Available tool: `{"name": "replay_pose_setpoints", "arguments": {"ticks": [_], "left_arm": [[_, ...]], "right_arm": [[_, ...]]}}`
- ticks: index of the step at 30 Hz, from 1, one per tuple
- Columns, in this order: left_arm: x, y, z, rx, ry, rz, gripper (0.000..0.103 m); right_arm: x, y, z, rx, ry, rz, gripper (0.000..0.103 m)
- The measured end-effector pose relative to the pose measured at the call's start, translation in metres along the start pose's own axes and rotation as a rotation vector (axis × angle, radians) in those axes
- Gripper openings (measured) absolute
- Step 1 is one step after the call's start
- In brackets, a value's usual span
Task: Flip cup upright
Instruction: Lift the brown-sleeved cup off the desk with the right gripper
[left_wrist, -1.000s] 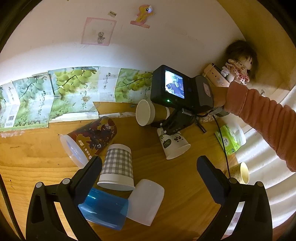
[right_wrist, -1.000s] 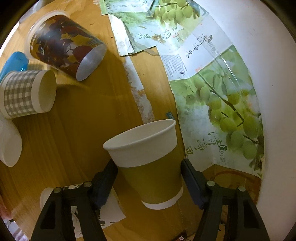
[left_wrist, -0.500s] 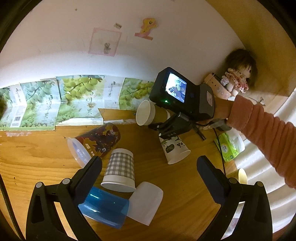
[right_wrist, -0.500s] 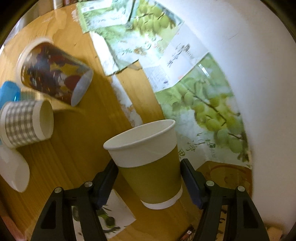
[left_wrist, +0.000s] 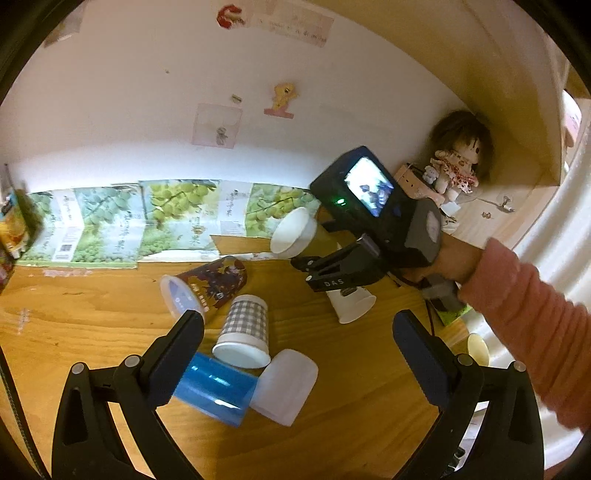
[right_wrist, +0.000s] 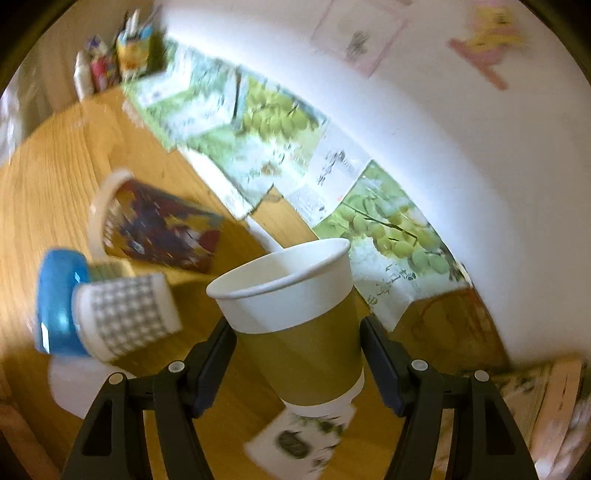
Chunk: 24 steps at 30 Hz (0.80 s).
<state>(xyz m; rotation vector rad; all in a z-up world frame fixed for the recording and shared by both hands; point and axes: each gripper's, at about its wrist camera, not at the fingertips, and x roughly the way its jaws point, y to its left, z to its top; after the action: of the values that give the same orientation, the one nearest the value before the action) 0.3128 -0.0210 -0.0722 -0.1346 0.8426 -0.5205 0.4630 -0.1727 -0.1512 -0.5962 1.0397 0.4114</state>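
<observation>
Fingers of the right gripper (right_wrist: 297, 354) clamp an olive-sleeved paper cup (right_wrist: 295, 325) on both sides, holding it off the wooden bench (right_wrist: 55, 184) with its white mouth tilted up toward the wall. The left gripper (left_wrist: 297, 334) is spread wide with nothing between its fingers, hovering above a checked paper cup (left_wrist: 245, 326), a blue cup (left_wrist: 216, 387) and a translucent white cup (left_wrist: 286, 387), all on their sides. A dark patterned cup (left_wrist: 207, 286) lies just beyond them. A doll (left_wrist: 456, 166) sits in the corner.
</observation>
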Motion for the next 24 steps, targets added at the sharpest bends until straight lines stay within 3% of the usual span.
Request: {"name": "replay_pose_setpoints", "arguments": {"ticks": [8, 15, 24], "left_arm": [[-0.034, -0.005, -0.026, 0.005, -0.025, 0.07, 0.102], [-0.061, -0.012, -0.053, -0.004, -0.053, 0.118, 0.102], [-0.092, -0.023, -0.097, -0.006, -0.017, 0.184, 0.102]], "right_arm": [[-0.032, 0.017, -0.023, 0.276, -0.041, 0.098, 0.069], [-0.056, 0.024, -0.063, 0.602, -0.062, 0.305, 0.069], [-0.08, 0.068, -0.121, 0.77, -0.044, 0.432, 0.069]]}}
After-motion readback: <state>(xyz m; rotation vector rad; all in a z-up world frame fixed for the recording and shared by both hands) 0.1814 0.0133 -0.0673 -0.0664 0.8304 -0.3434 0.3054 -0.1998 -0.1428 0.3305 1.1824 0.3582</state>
